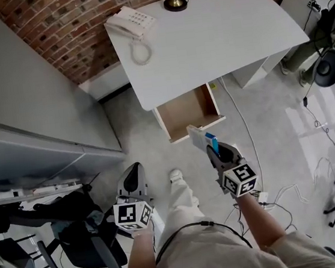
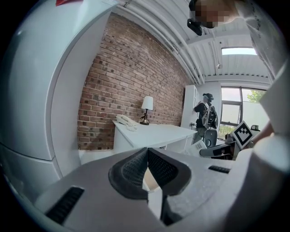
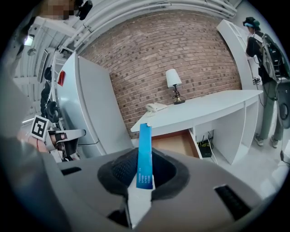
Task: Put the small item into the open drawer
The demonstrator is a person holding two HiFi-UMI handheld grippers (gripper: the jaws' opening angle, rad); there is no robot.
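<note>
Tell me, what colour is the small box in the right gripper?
The box is blue and white; clearest in the right gripper view.

Closed left claw (image 2: 147, 150) before white desk (image 2: 158, 132), brick wall (image 2: 131, 77)

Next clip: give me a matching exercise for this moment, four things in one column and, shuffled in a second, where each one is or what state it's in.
Things
1. telephone
2. lamp
3. drawer
4. blue-and-white box

Places and states
A. clamped between the fingers of the right gripper
B. on the desk, its coiled cord lying beside it
C. pulled open under the desk's near edge
D. at the desk's far edge, by the brick wall

Pairs: 1-B, 2-D, 3-C, 4-A
</note>
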